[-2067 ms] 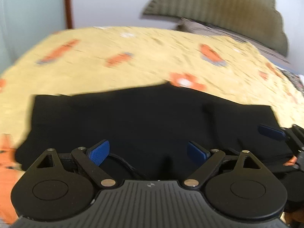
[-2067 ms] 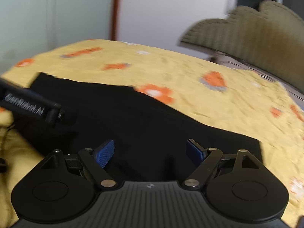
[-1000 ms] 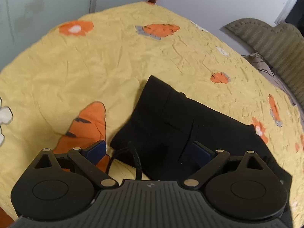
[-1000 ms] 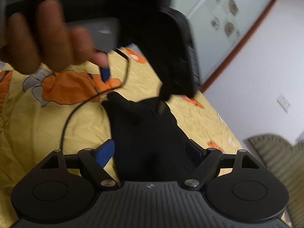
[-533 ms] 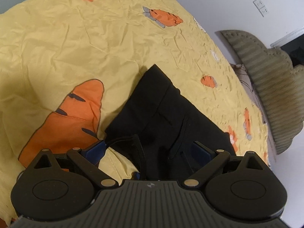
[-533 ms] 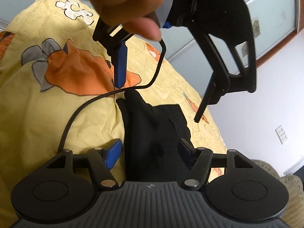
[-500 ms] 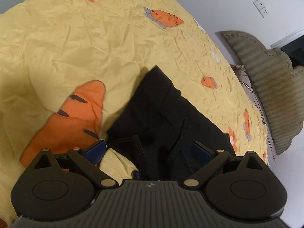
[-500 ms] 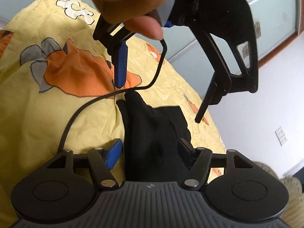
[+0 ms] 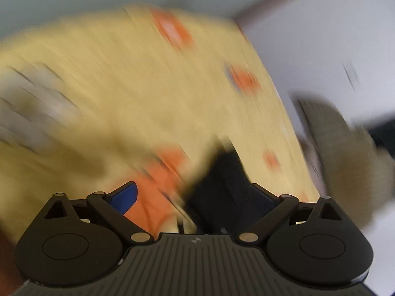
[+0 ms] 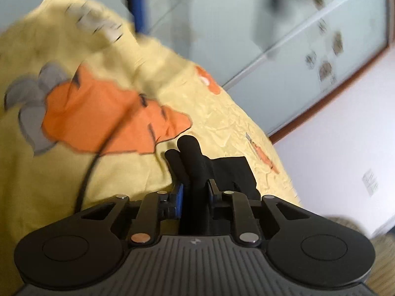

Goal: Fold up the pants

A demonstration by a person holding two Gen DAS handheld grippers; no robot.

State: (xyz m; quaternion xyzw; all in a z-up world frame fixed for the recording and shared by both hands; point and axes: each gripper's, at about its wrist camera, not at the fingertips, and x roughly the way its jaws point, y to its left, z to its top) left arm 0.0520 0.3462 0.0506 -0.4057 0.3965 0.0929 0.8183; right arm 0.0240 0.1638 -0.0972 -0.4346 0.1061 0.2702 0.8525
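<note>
Right gripper (image 10: pixel 195 192) with fingers just drawn in, now pinching a bunched ridge of the black pants (image 10: pixel 222 170), which lie folded on the yellow bed cover (image 10: pixel 74 172), the rest of the cloth spreading just ahead of the fingers. Left gripper (image 9: pixel 195 194) with fingers spread wide, nothing between the pads; dark cloth just in front of the right-hand pad, orange print behind the left-hand one.

Likely trouble: only a thin ridge caught, so a pull could drag out the top layer alone and undo the folds. Also a black cable (image 10: pixel 98 153) trailing left of the right fingers, apt to snag the cloth.

Right wrist view: sharp, pinch plainly shown, blurred blue pad (image 10: pixel 138 2) of the other gripper high up. Left wrist view: heavily smeared, but wall and padded headboard (image 9: pixel 345 148) visible, and the spread fingers.
</note>
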